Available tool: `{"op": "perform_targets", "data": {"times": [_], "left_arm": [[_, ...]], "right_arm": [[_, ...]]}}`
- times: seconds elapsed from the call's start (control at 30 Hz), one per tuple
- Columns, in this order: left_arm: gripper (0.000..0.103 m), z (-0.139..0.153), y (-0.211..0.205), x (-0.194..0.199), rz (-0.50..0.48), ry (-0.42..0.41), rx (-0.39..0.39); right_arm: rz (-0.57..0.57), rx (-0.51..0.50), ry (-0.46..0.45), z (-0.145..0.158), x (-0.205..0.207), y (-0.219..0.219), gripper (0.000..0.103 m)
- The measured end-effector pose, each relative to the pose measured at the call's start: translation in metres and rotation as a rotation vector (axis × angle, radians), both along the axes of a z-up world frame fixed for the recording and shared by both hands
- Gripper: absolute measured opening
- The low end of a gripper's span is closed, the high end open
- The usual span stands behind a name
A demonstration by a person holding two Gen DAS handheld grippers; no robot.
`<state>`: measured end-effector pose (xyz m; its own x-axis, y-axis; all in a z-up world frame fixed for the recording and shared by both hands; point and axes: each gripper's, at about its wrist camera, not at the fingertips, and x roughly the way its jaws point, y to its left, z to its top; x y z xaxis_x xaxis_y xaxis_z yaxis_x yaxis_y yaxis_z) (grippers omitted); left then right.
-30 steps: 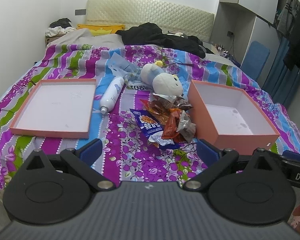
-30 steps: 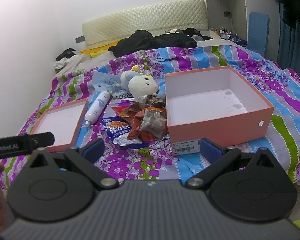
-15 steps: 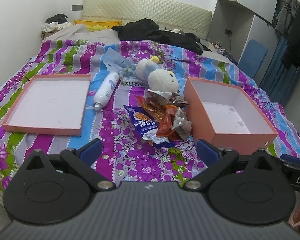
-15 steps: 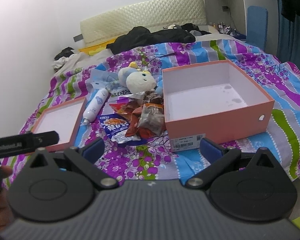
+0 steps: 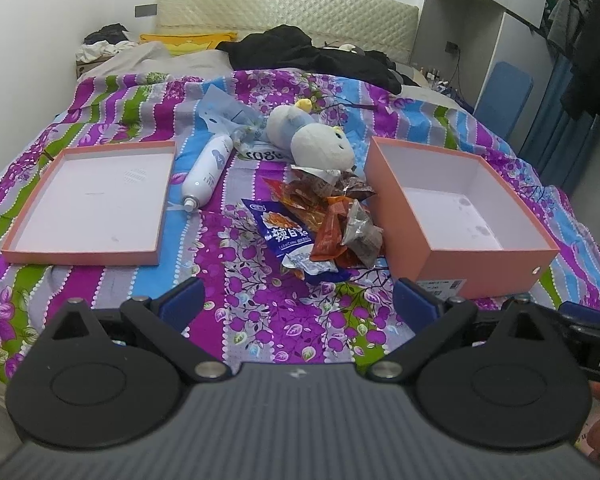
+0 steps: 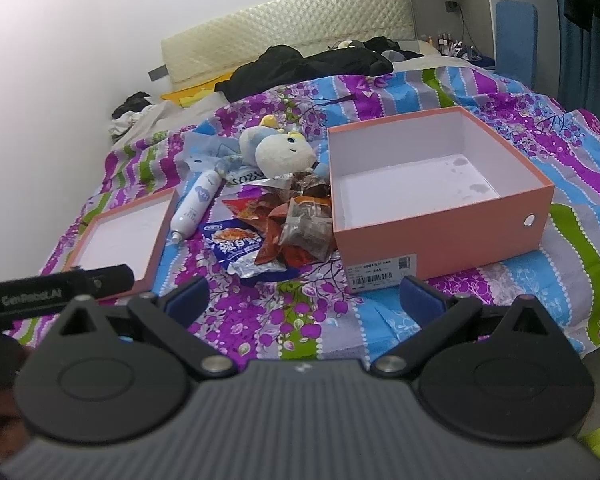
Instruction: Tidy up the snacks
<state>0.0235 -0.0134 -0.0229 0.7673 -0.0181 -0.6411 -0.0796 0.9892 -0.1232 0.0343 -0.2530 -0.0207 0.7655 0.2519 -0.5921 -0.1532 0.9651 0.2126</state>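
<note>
Crinkly foil snack packets (image 5: 320, 220), heaped

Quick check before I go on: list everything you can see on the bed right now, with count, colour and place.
Box: one, pink, white inside, empty, right.
Lid: one, pink, upturned, left.
Snack packets: loose pile, one blue, others red and brown, against the box's left wall; count unclear.
Bottle: one, white, lying beside the lid.
Plush toy: one, white and blue, behind the pile.
Dark clothes: heap near the headboard.
Bedspread: purple, blue, green stripes.
Left gripper: open, empty.
Right gripper: open, empty.
</note>
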Motion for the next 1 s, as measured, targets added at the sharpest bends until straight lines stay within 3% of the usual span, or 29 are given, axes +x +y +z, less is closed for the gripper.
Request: {"op": "perform_targets", "data": {"times": [0.4,1.0], "left_arm": [[0.102,-0.007,0.003,0.001,0.006,0.004,-0.012],[0.102,-0.021,0.008,0.006,0.0,0.023,-0.005]], "right_arm": [[0.006,0.003,0.009,-0.006,-0.001,0.002,0.103],[0.015,0.032,0.013,-0.017,-0.002,0.005,0.094]]}}
